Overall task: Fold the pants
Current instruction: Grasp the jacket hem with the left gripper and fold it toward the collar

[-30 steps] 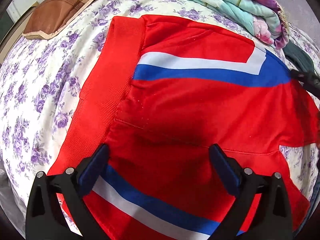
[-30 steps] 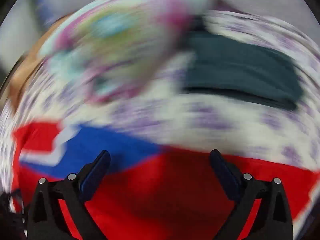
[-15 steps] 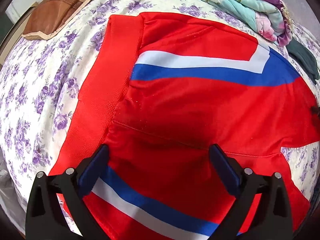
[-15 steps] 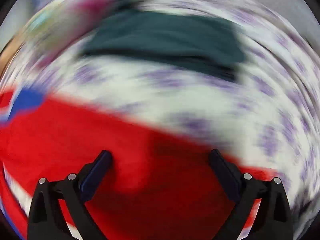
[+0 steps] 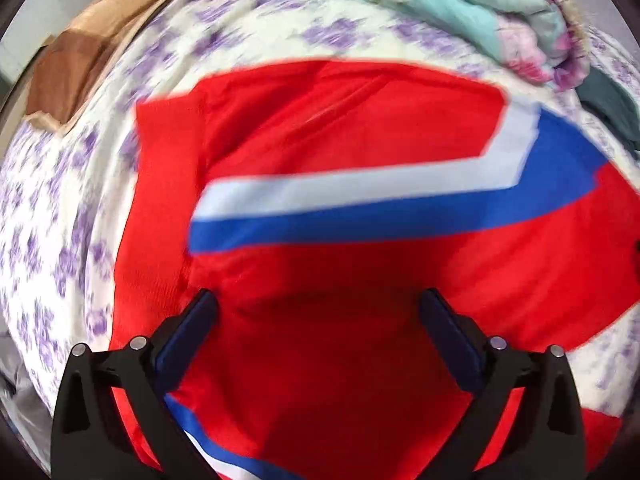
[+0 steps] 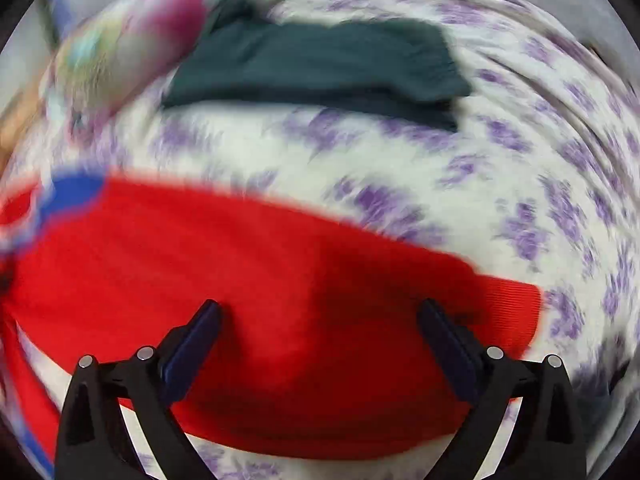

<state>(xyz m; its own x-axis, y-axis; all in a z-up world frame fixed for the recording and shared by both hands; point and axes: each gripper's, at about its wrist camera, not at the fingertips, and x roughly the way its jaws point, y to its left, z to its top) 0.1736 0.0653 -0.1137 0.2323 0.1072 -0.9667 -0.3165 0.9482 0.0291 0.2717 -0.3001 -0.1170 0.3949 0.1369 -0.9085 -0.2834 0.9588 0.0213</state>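
Red pants (image 5: 360, 272) with white and blue stripes lie spread on a bed with a purple-flowered sheet (image 5: 60, 200). The ribbed waistband (image 5: 156, 216) is at the left of the left wrist view. My left gripper (image 5: 318, 320) is open, low over the red cloth near the waist. In the right wrist view a red pant leg (image 6: 260, 300) runs across, with its ribbed cuff (image 6: 508, 312) at the right. My right gripper (image 6: 318, 328) is open and over that leg. Both views are blurred.
A folded pastel floral quilt (image 5: 440, 0) lies at the back of the bed. A brown pillow (image 5: 76, 68) is at the back left. A folded dark green garment (image 6: 320, 64) lies on the sheet (image 6: 520, 184) beyond the pant leg.
My left gripper has moved forward over the pants, so the waistband and stripes sit higher and closer. My right gripper has swung right along the leg until the cuff shows.
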